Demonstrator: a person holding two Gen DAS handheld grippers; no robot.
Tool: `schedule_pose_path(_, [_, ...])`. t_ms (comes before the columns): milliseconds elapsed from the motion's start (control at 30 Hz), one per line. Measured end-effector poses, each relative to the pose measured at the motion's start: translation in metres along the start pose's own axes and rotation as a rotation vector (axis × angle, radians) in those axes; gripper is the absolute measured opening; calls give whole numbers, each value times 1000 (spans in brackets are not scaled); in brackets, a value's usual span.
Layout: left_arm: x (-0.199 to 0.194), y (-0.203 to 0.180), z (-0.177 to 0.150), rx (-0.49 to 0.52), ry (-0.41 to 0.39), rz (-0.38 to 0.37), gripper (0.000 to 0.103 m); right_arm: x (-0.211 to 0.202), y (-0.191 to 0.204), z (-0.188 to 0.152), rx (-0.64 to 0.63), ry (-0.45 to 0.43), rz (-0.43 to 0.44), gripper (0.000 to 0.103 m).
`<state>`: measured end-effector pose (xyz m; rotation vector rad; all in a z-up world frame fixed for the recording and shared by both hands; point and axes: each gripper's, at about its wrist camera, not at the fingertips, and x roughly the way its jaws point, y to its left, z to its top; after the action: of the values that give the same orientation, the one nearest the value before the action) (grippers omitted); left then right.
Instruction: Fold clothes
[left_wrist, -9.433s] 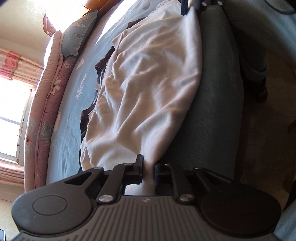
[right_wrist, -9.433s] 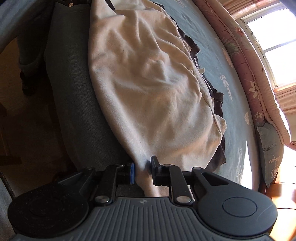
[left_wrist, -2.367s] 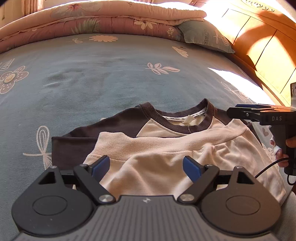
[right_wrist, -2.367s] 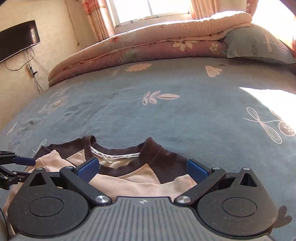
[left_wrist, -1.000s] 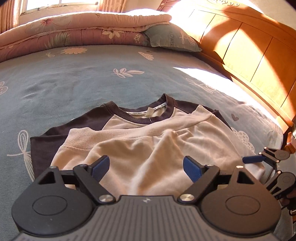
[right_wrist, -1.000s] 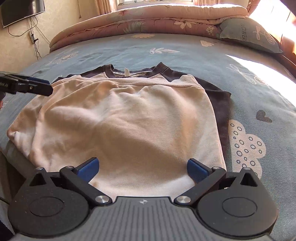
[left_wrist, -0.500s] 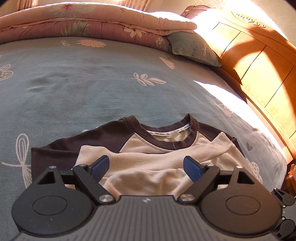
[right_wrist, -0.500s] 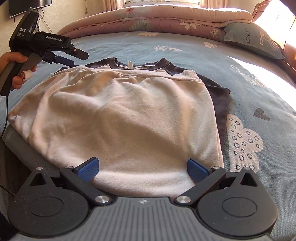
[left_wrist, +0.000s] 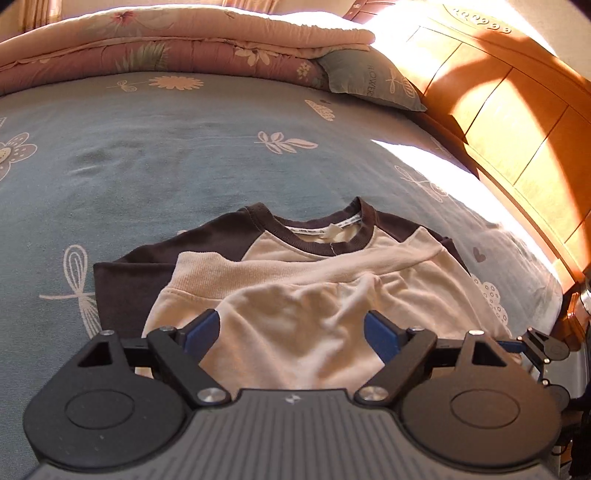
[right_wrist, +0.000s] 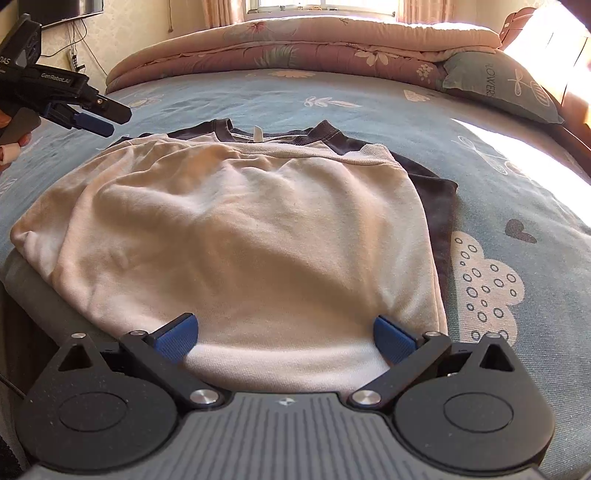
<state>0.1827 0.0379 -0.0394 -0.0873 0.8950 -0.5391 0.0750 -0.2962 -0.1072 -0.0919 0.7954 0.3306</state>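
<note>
A cream sweatshirt (right_wrist: 240, 236) with dark brown sleeves and collar lies folded over on the blue bedspread, its hem pulled up near the neckline. In the left wrist view the same sweatshirt (left_wrist: 306, 295) fills the foreground. My left gripper (left_wrist: 291, 328) hovers open above its near left part, nothing between the blue pads. My right gripper (right_wrist: 286, 334) stands open over the near edge of the fold, also holding nothing. The left gripper (right_wrist: 94, 116) shows again at the upper left of the right wrist view, above the garment's left shoulder.
A rolled pink floral quilt (right_wrist: 332, 40) and a grey-green pillow (right_wrist: 498, 81) lie at the far side of the bed. A wooden headboard (left_wrist: 517, 110) runs along the right. The bed's edge (right_wrist: 33, 295) drops off at the near left.
My left gripper drew back and to the left over the sweatshirt, so more cream cloth shows before it. In the right wrist view it slid left, partly out of frame. The right gripper stayed put.
</note>
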Motion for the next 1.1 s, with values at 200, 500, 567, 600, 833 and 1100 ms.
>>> schedule_pose_path(200, [-1, -15, -62, 2, 137, -76, 86, 0, 1, -1, 3, -4, -7, 103])
schedule_pose_path(500, [-18, -15, -88, 0, 200, 8, 87, 0, 0, -1, 10, -8, -6, 103])
schedule_pose_path(567, [-17, -23, -79, 25, 163, -14, 87, 1, 1, -1, 10, -7, -11, 103])
schedule_pose_path(600, [-15, -26, -74, 28, 142, -33, 87, 1, 2, -1, 9, -7, -13, 103])
schedule_pose_path(833, [22, -31, -54, -22, 76, -89, 87, 0, 1, -1, 10, -5, -15, 103])
schedule_pose_path(1100, [5, -4, -71, -102, 124, 66, 87, 0, 0, -3, 7, -13, -8, 103])
